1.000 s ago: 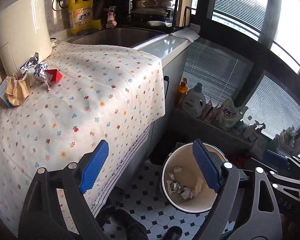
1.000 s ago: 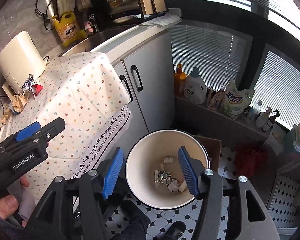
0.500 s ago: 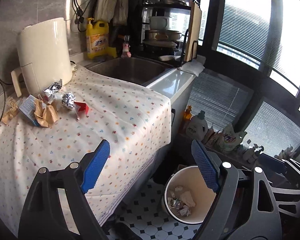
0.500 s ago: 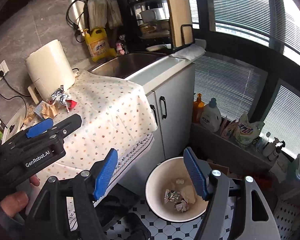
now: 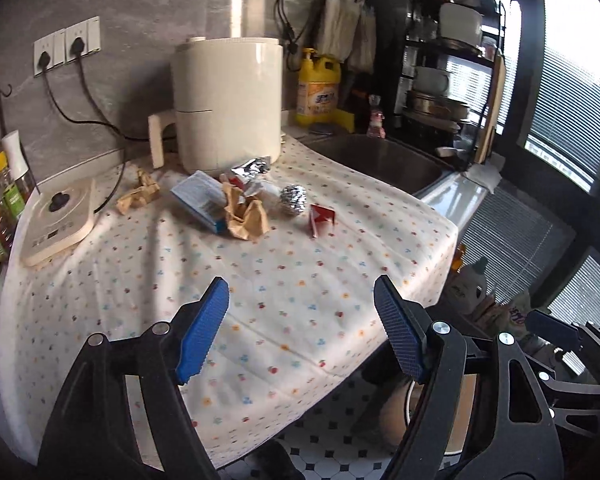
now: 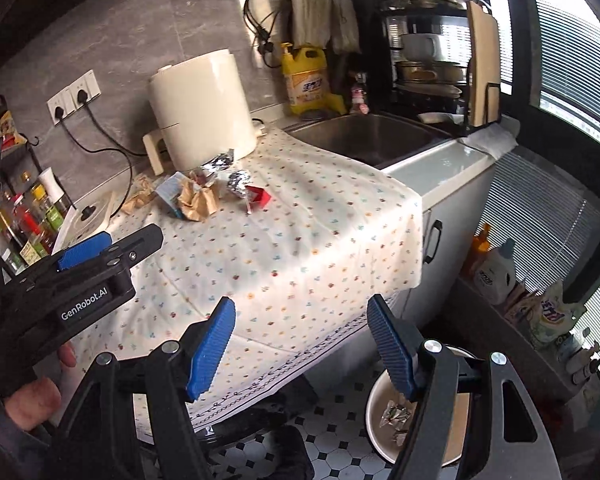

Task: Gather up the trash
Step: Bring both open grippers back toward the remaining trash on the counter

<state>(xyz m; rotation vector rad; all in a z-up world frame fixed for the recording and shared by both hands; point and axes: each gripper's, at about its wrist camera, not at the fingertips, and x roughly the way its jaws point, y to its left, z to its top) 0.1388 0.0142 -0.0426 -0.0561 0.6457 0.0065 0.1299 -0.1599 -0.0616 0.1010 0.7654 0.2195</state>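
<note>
Trash lies at the back of the floral tablecloth (image 5: pixel 300 280): crumpled brown paper (image 5: pixel 246 216), a blue-white packet (image 5: pixel 198 200), a foil ball (image 5: pixel 293 199), a red carton piece (image 5: pixel 322 218), a foil wrapper (image 5: pixel 250 168) and a second brown wad (image 5: pixel 138 196). The same pile shows in the right wrist view (image 6: pixel 204 192). My left gripper (image 5: pixel 300 332) is open and empty over the cloth's near edge. My right gripper (image 6: pixel 300 344) is open and empty, beside the white trash bin (image 6: pixel 376 400) on the floor, which holds scraps.
A cream air fryer (image 5: pixel 228 104) stands behind the trash. A white scale (image 5: pixel 56 220) and bottles (image 5: pixel 0 200) sit at left. A sink (image 5: pixel 380 160), yellow detergent jug (image 5: pixel 318 88) and dish rack (image 5: pixel 448 80) are at right. Detergent bottles (image 6: pixel 496 268) line the floor ledge.
Both grippers rose and tilted up from over the bin toward the counter. The trash pile is now ahead of them and the bin has dropped to the lower right.
</note>
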